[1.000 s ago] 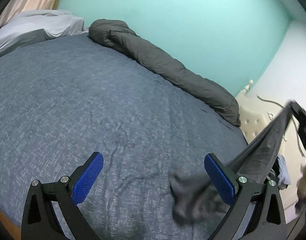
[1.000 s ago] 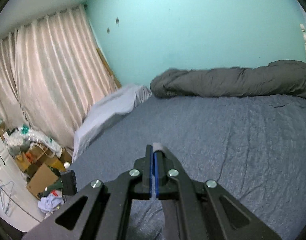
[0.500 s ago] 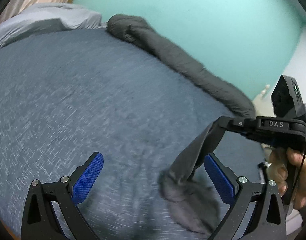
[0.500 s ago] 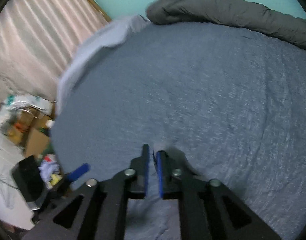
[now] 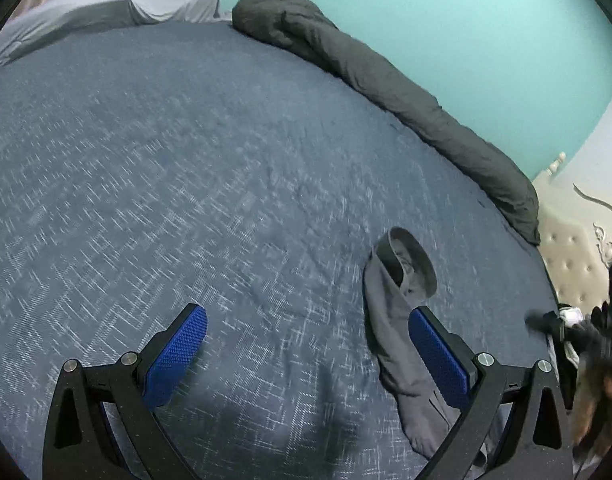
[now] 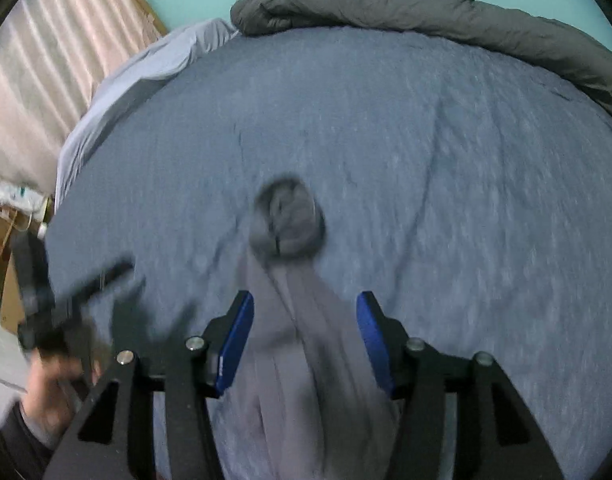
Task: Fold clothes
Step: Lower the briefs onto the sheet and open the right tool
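The left gripper point(image 5: 306, 354) hovers over the bed point(image 5: 186, 160) with its fingers spread wide and nothing between them. Just to its right, near the bed's near edge and toward the headboard-side corner, lies the grey garment point(image 5: 394, 332), bunched into a long narrow strip. In the right wrist view the right gripper point(image 6: 304, 340) has its jaws opening, the grey cloth lying loose between the blue pads point(image 6: 236, 344) without being pinched.

The step looks like laying the piece down for folding. To do it well, let the cloth drop fully clear of the pads before lifting away, then take two corners or hem points and spread it flat; folding it while bunched would trap creases.

The garment's long axis runs from the near edge toward the rolled dark duvet point(image 6: 426, 8) along the far edge. Its open tubular end point(image 5: 410, 264) points that way, the bulk trailing back under the grippers.
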{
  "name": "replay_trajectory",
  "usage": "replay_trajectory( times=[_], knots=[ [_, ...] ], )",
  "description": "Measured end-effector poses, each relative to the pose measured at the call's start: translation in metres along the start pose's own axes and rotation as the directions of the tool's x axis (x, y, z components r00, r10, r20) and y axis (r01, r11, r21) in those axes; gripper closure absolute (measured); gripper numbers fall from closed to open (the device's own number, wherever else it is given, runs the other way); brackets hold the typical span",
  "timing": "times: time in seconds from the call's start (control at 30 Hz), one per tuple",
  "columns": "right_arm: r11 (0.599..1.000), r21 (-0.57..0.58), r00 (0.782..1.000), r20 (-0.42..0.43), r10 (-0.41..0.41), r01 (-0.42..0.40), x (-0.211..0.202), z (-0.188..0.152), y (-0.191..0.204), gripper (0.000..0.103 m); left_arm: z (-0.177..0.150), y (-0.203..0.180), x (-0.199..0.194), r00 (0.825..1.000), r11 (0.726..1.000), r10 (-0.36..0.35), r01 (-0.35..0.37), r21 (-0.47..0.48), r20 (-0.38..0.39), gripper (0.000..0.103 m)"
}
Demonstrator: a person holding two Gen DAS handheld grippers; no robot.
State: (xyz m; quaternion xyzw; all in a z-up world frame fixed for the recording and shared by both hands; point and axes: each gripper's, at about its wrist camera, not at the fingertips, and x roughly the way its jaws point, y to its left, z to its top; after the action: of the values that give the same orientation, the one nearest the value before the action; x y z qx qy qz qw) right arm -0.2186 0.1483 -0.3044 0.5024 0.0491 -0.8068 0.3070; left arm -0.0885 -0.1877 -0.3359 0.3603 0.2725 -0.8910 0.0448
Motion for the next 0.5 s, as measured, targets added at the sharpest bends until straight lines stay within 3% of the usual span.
replay_trajectory(
  times=[0.13,0.3,0.4,0.47,0.5],
  knots=[
    [1.000,-0.015,0.997,-0.078,-0.004,0.003,0.003,-0.049,0.002,0.049,-0.001,-0.003,-0.005,1.000,1.000,-0.001,0.001,0.007,-0.005,0.000],
    [0.999,-0.039,0.989,-0.145,-0.019,0.013,0.007,-0.087,0.012,0.049,0.000,0.000,-0.013,1.000,1.000,0.014,-0.014,0.015,0.011,0.000],
    [0.997,-0.073,0.984,-0.171,-0.049,0.037,0.015,-0.095,0.017,0.064,0.000,0.003,-0.013,1.000,1.000,0.024,-0.024,0.010,0.010,0.000],
    [0.996,-0.079,0.978,-0.199,-0.059,0.044,0.026,-0.100,0.020,0.083,0.000,0.004,-0.013,1.000,1.000,0.021,-0.021,0.005,0.006,0.000],
    [0.996,-0.076,0.975,-0.216,-0.058,0.043,0.030,-0.103,0.019,0.087,0.000,0.003,-0.012,1.000,1.000,0.019,-0.019,0.006,0.006,0.000]
  ],
)
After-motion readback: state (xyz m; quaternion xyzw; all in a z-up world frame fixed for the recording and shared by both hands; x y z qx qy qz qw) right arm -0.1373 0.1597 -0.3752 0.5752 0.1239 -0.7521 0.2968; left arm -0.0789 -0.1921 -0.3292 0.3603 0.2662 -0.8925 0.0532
